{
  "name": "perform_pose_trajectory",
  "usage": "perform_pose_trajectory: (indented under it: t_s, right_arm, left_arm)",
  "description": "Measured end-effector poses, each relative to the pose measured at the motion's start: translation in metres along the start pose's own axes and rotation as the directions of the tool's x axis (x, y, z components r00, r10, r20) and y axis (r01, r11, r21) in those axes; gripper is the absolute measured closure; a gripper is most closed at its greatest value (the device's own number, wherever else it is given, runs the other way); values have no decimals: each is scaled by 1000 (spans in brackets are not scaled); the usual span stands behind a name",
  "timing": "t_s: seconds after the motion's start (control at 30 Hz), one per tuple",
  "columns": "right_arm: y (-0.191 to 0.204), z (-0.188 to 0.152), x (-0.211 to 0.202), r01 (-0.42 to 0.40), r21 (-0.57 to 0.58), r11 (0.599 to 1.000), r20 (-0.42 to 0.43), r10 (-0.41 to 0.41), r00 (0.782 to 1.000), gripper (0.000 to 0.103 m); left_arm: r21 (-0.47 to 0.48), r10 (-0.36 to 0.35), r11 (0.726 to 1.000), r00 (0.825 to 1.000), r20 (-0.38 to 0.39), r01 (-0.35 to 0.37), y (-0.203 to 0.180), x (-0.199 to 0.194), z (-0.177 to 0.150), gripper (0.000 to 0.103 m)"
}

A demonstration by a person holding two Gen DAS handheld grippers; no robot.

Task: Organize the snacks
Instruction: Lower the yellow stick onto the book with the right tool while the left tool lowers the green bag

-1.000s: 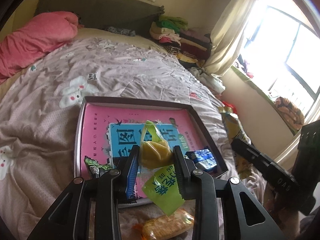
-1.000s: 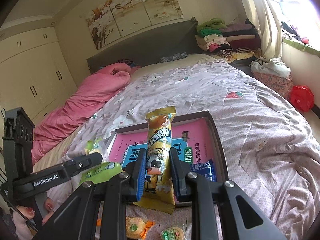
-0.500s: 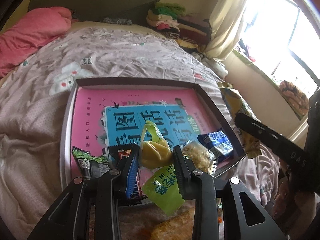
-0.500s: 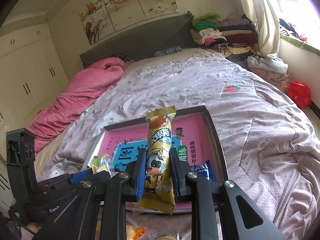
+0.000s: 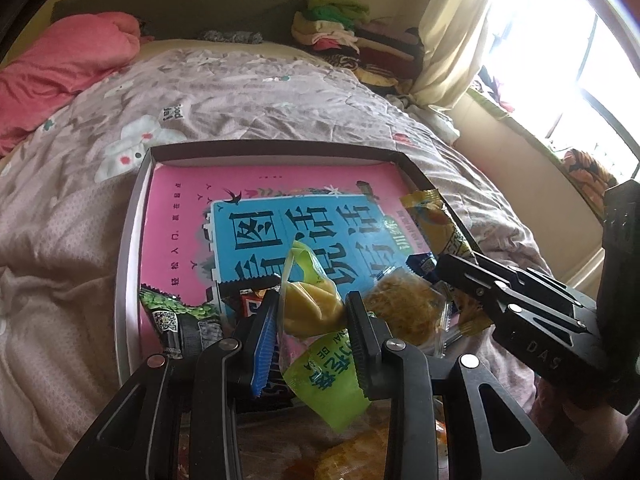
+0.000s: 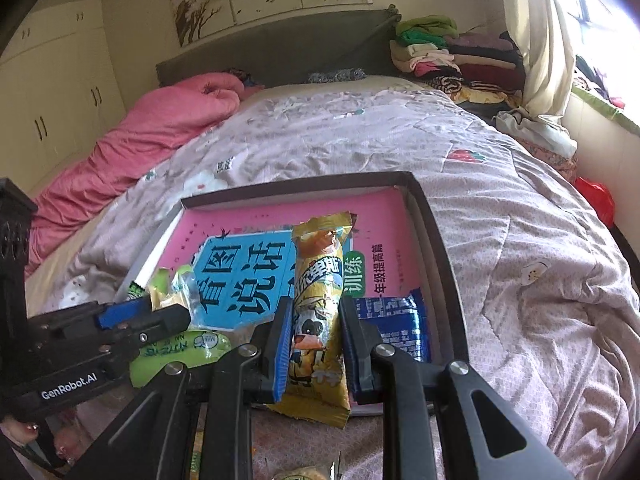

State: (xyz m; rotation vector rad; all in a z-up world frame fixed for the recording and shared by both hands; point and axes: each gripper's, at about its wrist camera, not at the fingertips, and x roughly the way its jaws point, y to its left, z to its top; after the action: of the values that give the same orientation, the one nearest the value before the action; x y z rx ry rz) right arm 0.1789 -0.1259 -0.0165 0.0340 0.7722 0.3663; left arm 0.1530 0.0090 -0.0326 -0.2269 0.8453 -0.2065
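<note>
Rumpled grey floral bedding (image 5: 248,92) fills the left wrist view, with a shallow dark-rimmed tray (image 5: 132,216) lying on the bed and lined by a pink and blue book cover; compared with 1 second ago the tray looms larger and nearer, so this hand has come down over its near edge, and the right hand-held gripper (image 5: 460,276) has swung in from the right with its yellow wrapped bar (image 5: 436,224) now above the tray's right side; that suggests both snacks are about to be set down with the others. The left hand-held gripper (image 5: 310,320) is narrowly closed on a clear and green packet holding a yellow snack (image 5: 308,304); a green pea packet (image 5: 172,312), a round cake in clear wrap (image 5: 404,304) and other snacks lie in the tray just beyond it.

Pale wardrobe doors, a dark headboard and a pink duvet (image 6: 160,128) back the right wrist view; the tray (image 6: 436,240) sits closer than half a second ago. Here the right hand-held gripper (image 6: 314,340) is clamped tight on the yellow wrapped bar (image 6: 320,280), held upright over the tray's near edge; a blue packet (image 6: 396,328) rests in the tray just to its right; the left hand-held gripper (image 6: 172,312) shows at the left with its green packet (image 6: 180,352).
</note>
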Motion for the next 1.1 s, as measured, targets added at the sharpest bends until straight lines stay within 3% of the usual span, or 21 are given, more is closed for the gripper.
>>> perform_pose_trajectory:
  t_s: [0.63,1.1]
  right_arm:
    - [8,0,26,-24,12,1000,-28,24,999,80]
    - [8,1,25,6,14,1000,-25,-5,1000,80]
  left_arm:
    - [-30,-4,1000,1000,-12,3,12,5,-2,69]
    - [-29,-5,1000,1000,-11,5,11,6,-2,69]
